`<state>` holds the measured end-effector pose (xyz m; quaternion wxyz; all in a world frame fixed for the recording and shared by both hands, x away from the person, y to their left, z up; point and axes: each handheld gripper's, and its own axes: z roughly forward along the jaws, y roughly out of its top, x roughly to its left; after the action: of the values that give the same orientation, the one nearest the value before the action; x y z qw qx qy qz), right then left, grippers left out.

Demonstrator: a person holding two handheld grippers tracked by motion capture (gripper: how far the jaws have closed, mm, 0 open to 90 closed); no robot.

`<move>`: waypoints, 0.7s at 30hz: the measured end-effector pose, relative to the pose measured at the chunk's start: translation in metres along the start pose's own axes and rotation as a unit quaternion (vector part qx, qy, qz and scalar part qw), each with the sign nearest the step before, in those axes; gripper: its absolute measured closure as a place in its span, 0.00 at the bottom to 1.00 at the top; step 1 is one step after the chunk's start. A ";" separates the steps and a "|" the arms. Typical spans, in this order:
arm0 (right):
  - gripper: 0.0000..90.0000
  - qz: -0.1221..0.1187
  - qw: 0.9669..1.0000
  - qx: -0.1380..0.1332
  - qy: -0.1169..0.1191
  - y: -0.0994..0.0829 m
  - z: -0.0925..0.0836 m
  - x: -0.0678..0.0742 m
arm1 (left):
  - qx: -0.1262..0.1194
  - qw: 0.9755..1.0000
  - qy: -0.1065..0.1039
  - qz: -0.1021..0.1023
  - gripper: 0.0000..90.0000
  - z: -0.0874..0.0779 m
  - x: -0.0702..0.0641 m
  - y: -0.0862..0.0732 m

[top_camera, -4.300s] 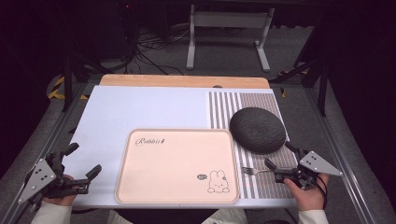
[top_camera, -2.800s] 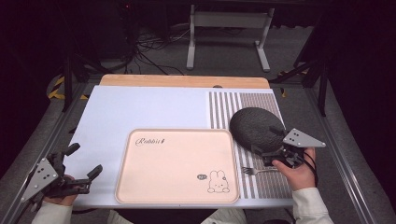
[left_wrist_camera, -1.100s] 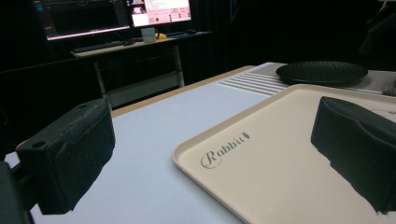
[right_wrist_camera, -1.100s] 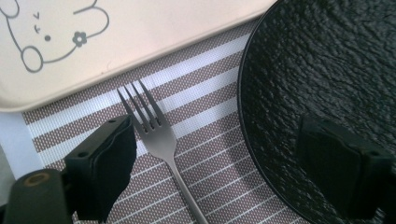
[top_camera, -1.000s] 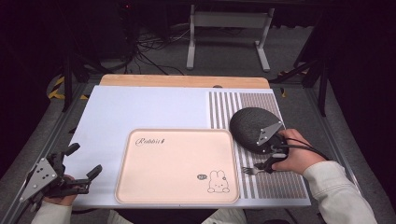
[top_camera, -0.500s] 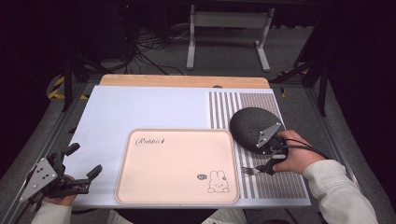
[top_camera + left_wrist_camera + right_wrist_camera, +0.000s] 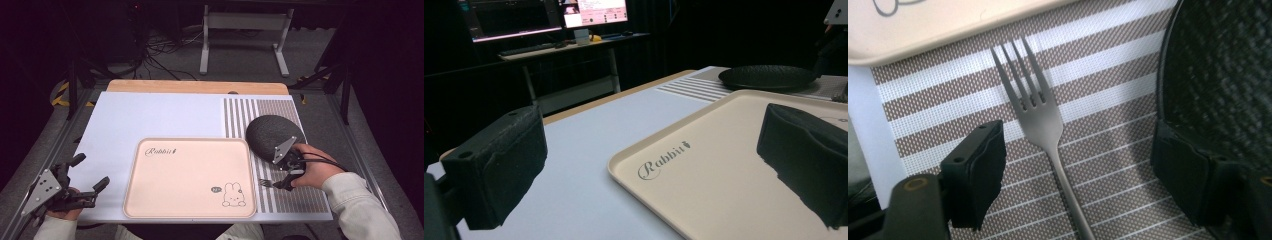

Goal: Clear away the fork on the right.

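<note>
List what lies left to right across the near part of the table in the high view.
Left tongs → pink tray → fork → right tongs

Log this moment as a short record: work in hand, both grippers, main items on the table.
work: right gripper poised over the fork
right gripper: fingers either side of the handle, just closing in, not yet touching
left gripper: open, holding nothing
fork: flat on striped mat
plate: dark, on mat
tray: pink, nothing on it
</note>
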<state>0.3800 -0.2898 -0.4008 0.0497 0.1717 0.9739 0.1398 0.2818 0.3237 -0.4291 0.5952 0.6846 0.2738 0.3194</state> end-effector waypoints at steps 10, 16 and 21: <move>0.36 -0.002 0.999 0.033 0.025 -0.004 0.011 0.003 | 0.000 1.000 0.000 0.000 0.01 0.000 0.000 0.000; 0.39 0.001 0.998 0.046 0.037 -0.005 0.015 0.004 | 0.000 1.000 0.000 0.000 0.01 0.000 0.000 0.000; 0.40 0.001 0.998 0.050 0.044 -0.006 0.016 0.005 | 0.000 1.000 0.000 -0.001 0.01 0.000 0.000 0.000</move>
<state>0.3756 -0.2891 -0.4183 -0.0019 0.1685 0.9808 0.0979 0.2819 0.3233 -0.4294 0.5956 0.6845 0.2741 0.3188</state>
